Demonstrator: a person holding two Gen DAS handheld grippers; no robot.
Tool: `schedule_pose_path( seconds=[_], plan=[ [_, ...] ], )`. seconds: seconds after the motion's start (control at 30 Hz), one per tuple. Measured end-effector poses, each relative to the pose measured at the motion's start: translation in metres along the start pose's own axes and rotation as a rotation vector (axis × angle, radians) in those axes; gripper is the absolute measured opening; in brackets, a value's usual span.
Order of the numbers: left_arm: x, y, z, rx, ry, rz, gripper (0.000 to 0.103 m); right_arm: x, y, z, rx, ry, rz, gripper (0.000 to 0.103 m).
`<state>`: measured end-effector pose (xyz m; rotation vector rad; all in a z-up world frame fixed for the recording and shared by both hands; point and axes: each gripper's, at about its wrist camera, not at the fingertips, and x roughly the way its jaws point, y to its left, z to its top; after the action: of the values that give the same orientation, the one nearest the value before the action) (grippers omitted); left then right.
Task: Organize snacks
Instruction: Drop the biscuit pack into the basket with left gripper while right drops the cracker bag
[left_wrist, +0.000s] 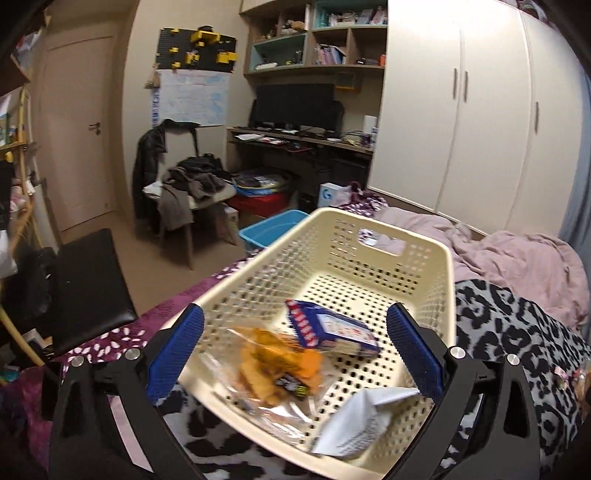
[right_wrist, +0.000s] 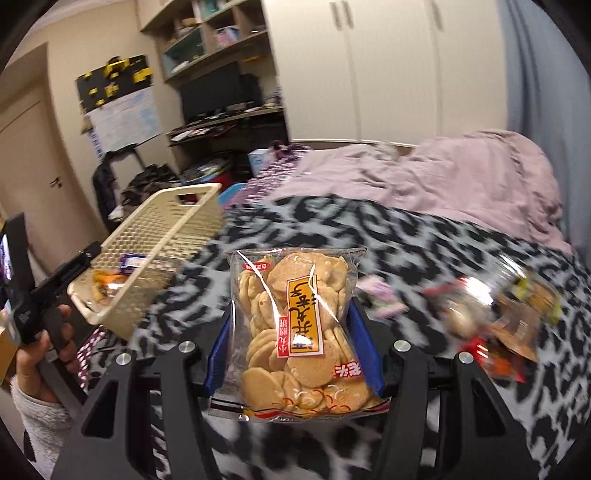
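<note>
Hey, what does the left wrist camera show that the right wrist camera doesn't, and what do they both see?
Only the left wrist view shows the white packet in the basket's near corner and the open left gripper above the basket.

Only the right wrist view shows the right gripper shut on the rice cracker bag, the loose snack pile on the leopard-print blanket, and the hand holding the other gripper.

Both show the cream basket, with the blue box and the orange snack bag inside.

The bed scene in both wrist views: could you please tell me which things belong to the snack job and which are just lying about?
Job:
- cream perforated plastic basket
- clear bag of round rice crackers
- blue-and-white snack box
- loose wrapped snacks

Lying about:
- pink duvet
- blue plastic tub
- clothes-covered chair
</note>
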<state>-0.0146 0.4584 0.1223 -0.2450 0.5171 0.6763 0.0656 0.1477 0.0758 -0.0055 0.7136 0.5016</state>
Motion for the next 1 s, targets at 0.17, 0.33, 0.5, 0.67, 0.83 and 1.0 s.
schedule_pose_path(
  seconds=[0.17,0.33,0.5,0.67,0.83,1.0],
  plan=[
    [-0.004,0.019,0.002,-0.033,-0.015,0.048,0.100,0.017,0.051,0.021,-0.065,-0.011,0.099,0.058],
    [-0.007,0.039,0.003,-0.060,-0.028,0.087,0.100,0.040,0.104,0.039,-0.110,0.002,0.212,0.058],
    [-0.008,0.058,0.003,-0.099,-0.032,0.119,0.100,0.064,0.148,0.049,-0.142,0.022,0.269,0.058],
    [-0.006,0.067,0.002,-0.113,-0.029,0.122,0.100,0.089,0.180,0.057,-0.150,0.050,0.279,0.058],
    [-0.004,0.071,-0.001,-0.123,-0.024,0.114,0.100,0.111,0.201,0.060,-0.155,0.071,0.291,0.059],
    [-0.002,0.074,-0.001,-0.128,-0.021,0.097,0.100,0.123,0.204,0.057,-0.131,0.078,0.308,0.084]
  ],
)
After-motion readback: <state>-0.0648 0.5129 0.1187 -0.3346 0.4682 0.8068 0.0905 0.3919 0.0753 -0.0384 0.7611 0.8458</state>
